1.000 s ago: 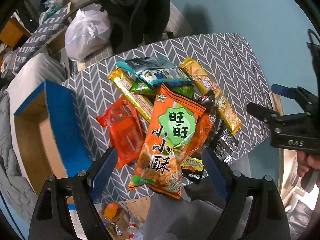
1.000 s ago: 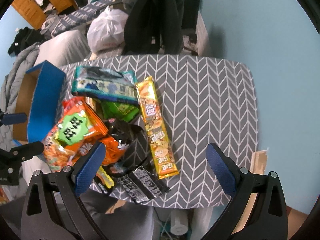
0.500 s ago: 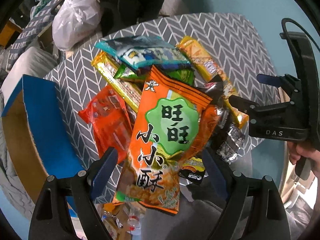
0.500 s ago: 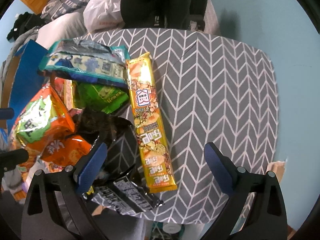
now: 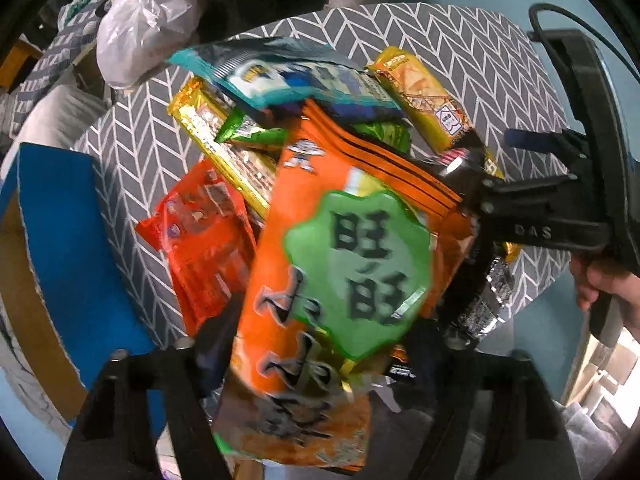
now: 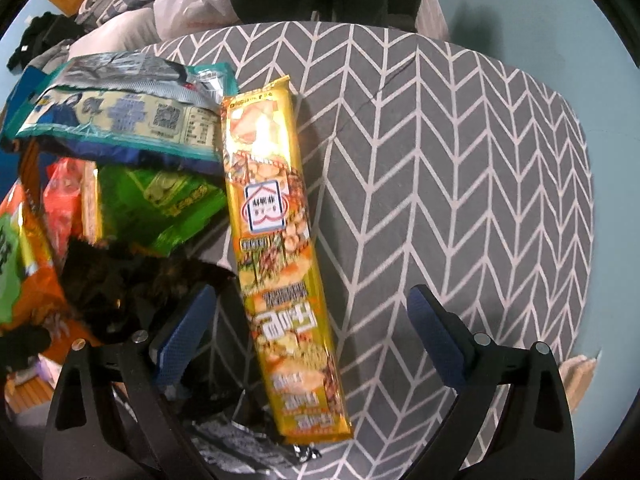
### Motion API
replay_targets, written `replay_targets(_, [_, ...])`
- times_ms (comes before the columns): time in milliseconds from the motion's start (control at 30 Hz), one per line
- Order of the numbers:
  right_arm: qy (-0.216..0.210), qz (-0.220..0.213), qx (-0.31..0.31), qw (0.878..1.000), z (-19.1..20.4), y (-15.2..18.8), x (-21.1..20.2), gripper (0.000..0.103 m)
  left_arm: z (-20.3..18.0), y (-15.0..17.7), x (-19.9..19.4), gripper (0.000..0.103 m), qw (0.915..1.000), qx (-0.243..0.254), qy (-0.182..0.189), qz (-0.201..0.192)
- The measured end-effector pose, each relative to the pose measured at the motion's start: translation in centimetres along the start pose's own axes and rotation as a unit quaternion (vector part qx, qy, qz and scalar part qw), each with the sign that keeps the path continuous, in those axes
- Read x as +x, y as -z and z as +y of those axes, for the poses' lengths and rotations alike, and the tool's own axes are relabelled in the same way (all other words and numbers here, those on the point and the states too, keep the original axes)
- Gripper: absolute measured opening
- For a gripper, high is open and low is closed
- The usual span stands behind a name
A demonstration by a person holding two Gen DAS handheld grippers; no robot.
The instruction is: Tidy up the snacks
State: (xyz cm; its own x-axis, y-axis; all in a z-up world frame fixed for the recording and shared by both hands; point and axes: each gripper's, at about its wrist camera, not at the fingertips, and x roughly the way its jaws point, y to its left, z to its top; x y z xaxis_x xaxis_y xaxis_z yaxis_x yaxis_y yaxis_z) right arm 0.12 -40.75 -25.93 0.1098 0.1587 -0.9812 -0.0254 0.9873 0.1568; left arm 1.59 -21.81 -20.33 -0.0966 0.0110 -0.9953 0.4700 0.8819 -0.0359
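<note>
A pile of snack packs lies on a grey chevron-pattern table. A big orange bag with a green label fills the space between the fingers of my left gripper, which is open around it; its fingertips are hidden by the bag. My right gripper is open, its fingers either side of a long yellow biscuit pack. The right gripper also shows in the left wrist view. A teal pack, a green pack and a red pack lie nearby.
A cardboard box with blue flaps stands left of the table. A white plastic bag and dark clothes sit behind it. A black foil pack lies by my right gripper's left finger. The table's right half is bare fabric.
Both grippers have moved down and forward toward the pile. The orange bag now fills the left wrist view, and the yellow pack now lies between the right fingers.
</note>
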Motion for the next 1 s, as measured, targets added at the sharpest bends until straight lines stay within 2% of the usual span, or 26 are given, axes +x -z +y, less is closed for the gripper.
replay_targets(100, [-0.004,-0.012,-0.002,1.000,-0.3,-0.6,0.0,0.093,0.3,0.2,-0.2,0.061,0.9998,-0.007,0.012,-0.011])
replay_targets(167, [-0.010,-0.013,-0.002,1.000,-0.3,-1.1,0.2,0.085,0.6,0.4,-0.2,0.057,0.9996,-0.012,0.021,-0.012])
replay_targets(267, [-0.026,-0.006,0.000,1.000,-0.4,-1.7,0.0,0.079,1.1,0.8,-0.5,0.049,0.9988,-0.022,0.040,-0.018])
replay_targets(367, [-0.031,-0.005,-0.007,0.999,-0.3,-2.6,0.4,0.072,1.6,1.3,-0.8,0.046,0.9976,-0.032,0.054,-0.027])
replay_targets(467, [-0.040,0.005,-0.006,0.999,2.9,-2.9,1.5,0.065,2.4,1.6,-1.8,0.041,0.9965,-0.038,0.066,-0.036])
replay_targets(600, [-0.050,-0.004,-0.001,0.999,3.0,-2.2,0.6,0.065,3.1,2.1,-2.9,0.040,0.9945,-0.044,0.078,-0.054])
replay_targets(800, [-0.053,-0.006,0.004,0.999,1.0,-1.1,-1.3,0.065,4.8,3.2,-4.5,0.039,0.9915,-0.062,0.087,-0.074])
replay_targets(1000, [-0.043,0.000,0.011,0.999,-0.5,-1.8,-1.3,0.065,6.2,4.1,-5.0,0.039,0.9882,-0.089,0.092,-0.084])
